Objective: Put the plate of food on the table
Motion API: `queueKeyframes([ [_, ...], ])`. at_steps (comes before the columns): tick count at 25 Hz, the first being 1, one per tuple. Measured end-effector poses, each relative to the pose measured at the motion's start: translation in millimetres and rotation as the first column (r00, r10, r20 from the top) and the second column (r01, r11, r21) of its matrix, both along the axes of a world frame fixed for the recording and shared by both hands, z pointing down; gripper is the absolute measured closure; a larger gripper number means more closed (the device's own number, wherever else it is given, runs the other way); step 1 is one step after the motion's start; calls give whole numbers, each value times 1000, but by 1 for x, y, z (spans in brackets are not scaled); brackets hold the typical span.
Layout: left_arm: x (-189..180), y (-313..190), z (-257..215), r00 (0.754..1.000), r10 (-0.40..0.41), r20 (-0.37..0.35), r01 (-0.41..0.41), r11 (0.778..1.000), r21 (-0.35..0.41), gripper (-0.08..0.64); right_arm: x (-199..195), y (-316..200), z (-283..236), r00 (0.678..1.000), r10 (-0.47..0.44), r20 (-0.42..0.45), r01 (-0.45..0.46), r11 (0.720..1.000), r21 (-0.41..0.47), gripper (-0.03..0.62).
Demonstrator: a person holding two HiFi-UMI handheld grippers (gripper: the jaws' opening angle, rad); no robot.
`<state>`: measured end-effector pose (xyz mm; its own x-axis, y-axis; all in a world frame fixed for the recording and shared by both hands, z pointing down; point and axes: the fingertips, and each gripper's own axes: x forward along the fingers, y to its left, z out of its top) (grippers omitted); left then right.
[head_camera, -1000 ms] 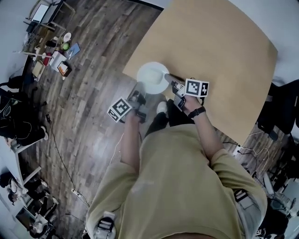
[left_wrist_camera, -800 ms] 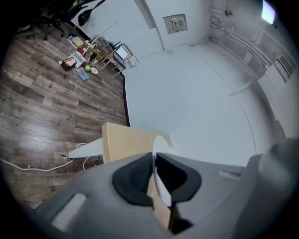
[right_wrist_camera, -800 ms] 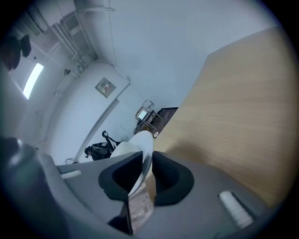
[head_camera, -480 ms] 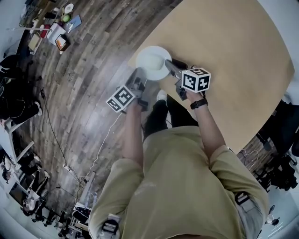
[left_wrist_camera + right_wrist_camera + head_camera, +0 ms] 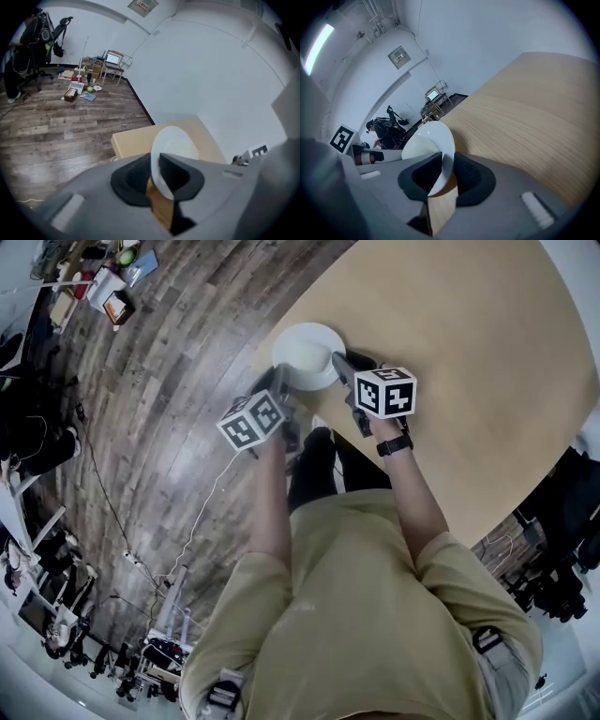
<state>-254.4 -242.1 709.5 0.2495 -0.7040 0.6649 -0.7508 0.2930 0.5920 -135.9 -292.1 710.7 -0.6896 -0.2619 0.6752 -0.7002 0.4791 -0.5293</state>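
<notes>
**Plate down at the table corner, both grippers slackening**

The white round plate [image 5: 307, 354] lies flat on the pale wooden table [image 5: 450, 343], close to the corner nearest the person, with its near rim just beside the table's edge. From above its face looks bare; I can make out no food on it.

The left gripper [image 5: 278, 393] has the near rim between its jaws, and they are opening; the pads no longer seem to press on it. The right gripper [image 5: 341, 363] comes in from the other side. Its jaws stand apart around the rim, with a gap showing on one side of it.

To my eye the plate is stiff, thin and smooth, so probably slippery under rubber pads, and it would likely chip or break if it went off the corner. It looks light enough to be carried by the rim alone. The rim is the only place to take hold while it lies flat, and two holds on opposite sides would keep it level. Sitting so near the corner, it would be safer nudged further in.

Below the table is a dark plank floor [image 5: 178, 399] with a thin cable [image 5: 202, 512] trailing across it, and a clutter of boxes and small things [image 5: 108, 296] lies well apart. Nothing stands in the way of either gripper; the table's edge is the one risk I see.
</notes>
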Motion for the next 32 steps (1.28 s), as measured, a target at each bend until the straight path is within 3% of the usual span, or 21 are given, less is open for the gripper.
queueKeyframes([
  [4,3,1,7,1000,-10,-29,10,1000,-8,502,3,0,6,1000,-2,-21,1,1000,-23,505],
  [8,4,4,6,1000,-4,5,4,1000,-8,491,3,2,5,999,-35,-28,35,999,10,483],
  [10,3,2,3,1000,11,25,-11,1000,-2,460,4,1,4,997,-58,-53,60,997,55,446],
  [13,7,5,-2,999,46,20,-47,999,16,425,14,-1,0,988,-79,-133,100,982,159,446],
  [18,7,9,-46,995,66,79,-78,986,147,416,21,-2,-42,989,-51,-137,90,950,299,446],
  [21,11,1,-86,981,96,170,-138,956,257,414,23,-6,-82,995,-18,-100,56,916,396,449],
  [26,37,1,-147,940,136,313,-260,879,400,417,38,7,-147,998,54,-14,-39,843,536,500],
  [32,88,9,-205,891,124,437,-355,792,498,464,81,29,-218,991,106,76,-129,707,696,528],
])
